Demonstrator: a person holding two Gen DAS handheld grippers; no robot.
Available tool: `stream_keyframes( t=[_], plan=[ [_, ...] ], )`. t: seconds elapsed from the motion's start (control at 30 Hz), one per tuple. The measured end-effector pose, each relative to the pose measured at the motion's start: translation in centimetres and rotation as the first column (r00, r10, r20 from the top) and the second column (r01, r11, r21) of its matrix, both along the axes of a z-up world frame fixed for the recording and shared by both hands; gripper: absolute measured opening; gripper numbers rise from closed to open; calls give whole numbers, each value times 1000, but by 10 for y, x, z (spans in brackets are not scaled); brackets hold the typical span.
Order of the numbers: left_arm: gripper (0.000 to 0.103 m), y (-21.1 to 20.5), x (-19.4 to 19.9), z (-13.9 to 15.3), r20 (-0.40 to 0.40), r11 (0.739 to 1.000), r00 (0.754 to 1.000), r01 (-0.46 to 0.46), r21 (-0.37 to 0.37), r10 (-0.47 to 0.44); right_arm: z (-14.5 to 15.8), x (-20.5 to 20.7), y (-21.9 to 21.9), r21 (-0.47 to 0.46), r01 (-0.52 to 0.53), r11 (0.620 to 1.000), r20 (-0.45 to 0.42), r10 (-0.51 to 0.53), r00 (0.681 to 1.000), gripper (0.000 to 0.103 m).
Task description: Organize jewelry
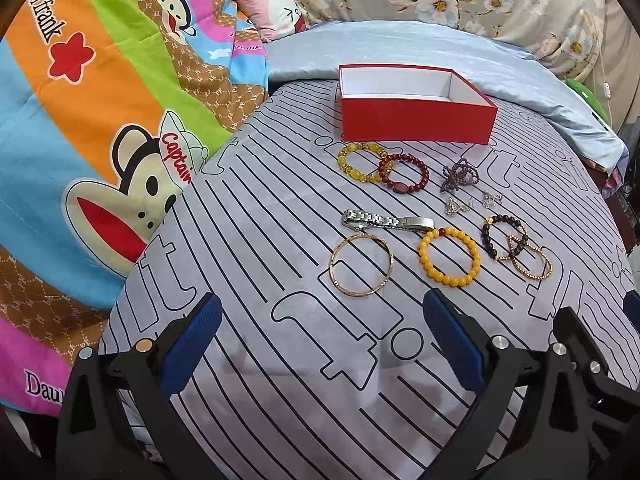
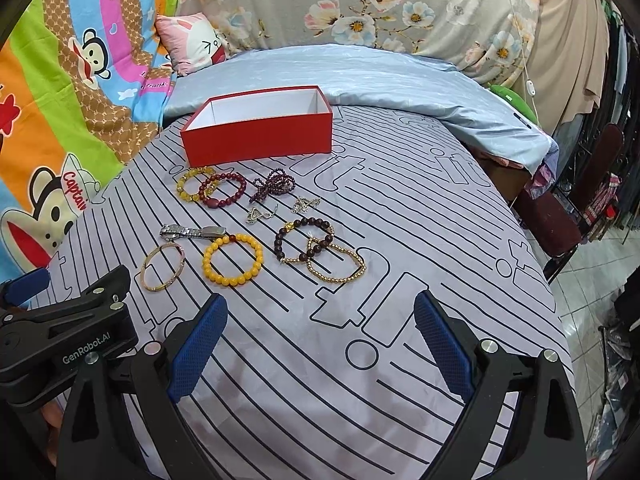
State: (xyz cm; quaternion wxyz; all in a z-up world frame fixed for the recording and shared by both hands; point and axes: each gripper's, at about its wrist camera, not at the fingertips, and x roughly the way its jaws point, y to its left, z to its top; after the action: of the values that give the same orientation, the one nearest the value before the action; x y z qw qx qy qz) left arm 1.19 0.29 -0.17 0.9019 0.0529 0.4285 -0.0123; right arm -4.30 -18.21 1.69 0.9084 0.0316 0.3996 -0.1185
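While both the left gripper (image 1: 322,344) and right gripper (image 2: 320,344) hung spread and empty over the striped sheet (image 2: 400,360), nothing was sorted; gold bangle (image 1: 361,265), yellow bracelet (image 1: 449,258), watch (image 1: 386,220) and bead pieces lay beyond; farthest, the red box (image 1: 416,120) appeared empty.

Brightness: both views are looking evenly lit, colours popping, nothing dim.
Shadows: soft grey blotches are falling on the striped sheet (image 1: 280,208) between the blue fingertips (image 1: 192,344) (light source itself isn't showing).
Glare: small shine is sitting on the silver watch (image 1: 386,220).
Distortion: fisheye is bending the stripes hard, and black vignette is curving into the corners.
Focus: centre is staying sharp; edges are going slightly soft.
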Motion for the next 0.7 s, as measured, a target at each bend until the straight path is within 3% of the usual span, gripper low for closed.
stream_keyframes(
  t=[0.7],
  plan=[
    [98, -1, 0, -3, -6, 1000, 1000, -6, 3, 6, -4, -1, -2, 11, -4, 1000, -2, 4, 1000, 92]
  ],
)
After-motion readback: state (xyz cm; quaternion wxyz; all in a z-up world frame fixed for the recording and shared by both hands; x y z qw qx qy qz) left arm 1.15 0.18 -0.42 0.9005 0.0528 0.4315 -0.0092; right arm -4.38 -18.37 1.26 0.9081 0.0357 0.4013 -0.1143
